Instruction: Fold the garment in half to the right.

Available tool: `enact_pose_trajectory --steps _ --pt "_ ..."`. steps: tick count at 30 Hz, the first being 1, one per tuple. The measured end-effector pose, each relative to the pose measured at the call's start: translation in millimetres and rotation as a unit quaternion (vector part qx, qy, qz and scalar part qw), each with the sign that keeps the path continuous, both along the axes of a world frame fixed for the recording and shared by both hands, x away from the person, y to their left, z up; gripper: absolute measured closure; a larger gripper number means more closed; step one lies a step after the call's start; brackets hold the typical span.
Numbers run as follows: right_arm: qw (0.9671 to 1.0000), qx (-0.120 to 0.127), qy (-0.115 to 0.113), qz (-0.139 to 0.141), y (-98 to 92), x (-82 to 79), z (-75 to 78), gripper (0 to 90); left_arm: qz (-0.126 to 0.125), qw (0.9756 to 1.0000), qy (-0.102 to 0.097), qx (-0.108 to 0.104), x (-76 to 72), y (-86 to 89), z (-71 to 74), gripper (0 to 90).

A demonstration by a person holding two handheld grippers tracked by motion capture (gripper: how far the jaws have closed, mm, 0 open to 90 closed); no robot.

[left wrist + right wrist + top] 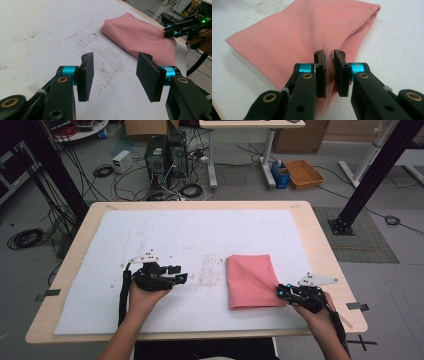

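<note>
Resting low over the white sheet (200, 230) near the front-left part of the table (320, 245), the left gripper (181, 275) points toward the right, and its jaws stand about half open with nothing between them. In the left gripper view, bare sheet with some dark smudges (100, 50) lies ahead of the two pads, so there is open room between this gripper and the cloth (251, 281). Much free sheet also lies behind it, up to the far edge, and at the left edge.

The cloth is pink, folded into a rough rectangle, and it lies flat on the sheet right of the middle, nearer to the front edge than to the far one. Its far edge is a soft rounded fold; a stitched hem runs along one side, seen in the right gripper view (274, 67).

At the cloth's front-right corner is the right gripper (281, 291), close to the right edge of the sheet. Its jaws are almost closed, only a narrow gap remains, and a bit of the cloth's edge sits between the pads (321, 72). Whether they press it firmly I cannot tell.
</note>
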State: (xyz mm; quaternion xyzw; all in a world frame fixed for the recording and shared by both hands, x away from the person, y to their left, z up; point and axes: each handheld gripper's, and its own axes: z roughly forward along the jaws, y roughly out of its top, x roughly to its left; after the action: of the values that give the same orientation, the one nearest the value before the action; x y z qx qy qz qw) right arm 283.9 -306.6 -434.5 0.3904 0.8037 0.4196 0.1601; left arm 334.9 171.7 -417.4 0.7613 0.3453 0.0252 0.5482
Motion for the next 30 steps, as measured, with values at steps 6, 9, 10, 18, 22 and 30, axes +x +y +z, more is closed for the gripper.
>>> enact_pose_trajectory --steps 6,9,10,18,22,30 --pt "0.9992 0.019 0.004 -0.034 -11.2 1.7 3.4 65.3 -0.002 1.0 -0.001 -0.002 0.1 0.0 0.1 48.2" --pt "0.9986 0.025 -0.013 -0.045 -13.1 2.6 11.8 60.7 -0.001 1.0 0.002 -0.003 1.2 -0.4 -0.1 48.2" --pt "0.9984 0.025 -0.022 -0.044 -11.4 3.3 14.6 58.5 -0.001 1.0 0.003 -0.005 1.4 -0.9 -0.1 48.2" --pt "0.9986 0.018 -0.036 -0.033 11.5 14.5 11.2 44.8 -0.007 0.9999 0.0 -0.009 1.2 2.0 2.7 47.2" --pt "0.9993 0.02 -0.029 0.008 20.5 23.6 22.4 37.6 -0.018 0.9994 -0.007 -0.028 0.7 5.9 9.7 44.8" --pt "0.9979 0.051 -0.038 0.009 36.6 53.8 54.6 26.7 -0.014 0.9985 -0.047 -0.023 -3.9 16.6 27.0 33.3"
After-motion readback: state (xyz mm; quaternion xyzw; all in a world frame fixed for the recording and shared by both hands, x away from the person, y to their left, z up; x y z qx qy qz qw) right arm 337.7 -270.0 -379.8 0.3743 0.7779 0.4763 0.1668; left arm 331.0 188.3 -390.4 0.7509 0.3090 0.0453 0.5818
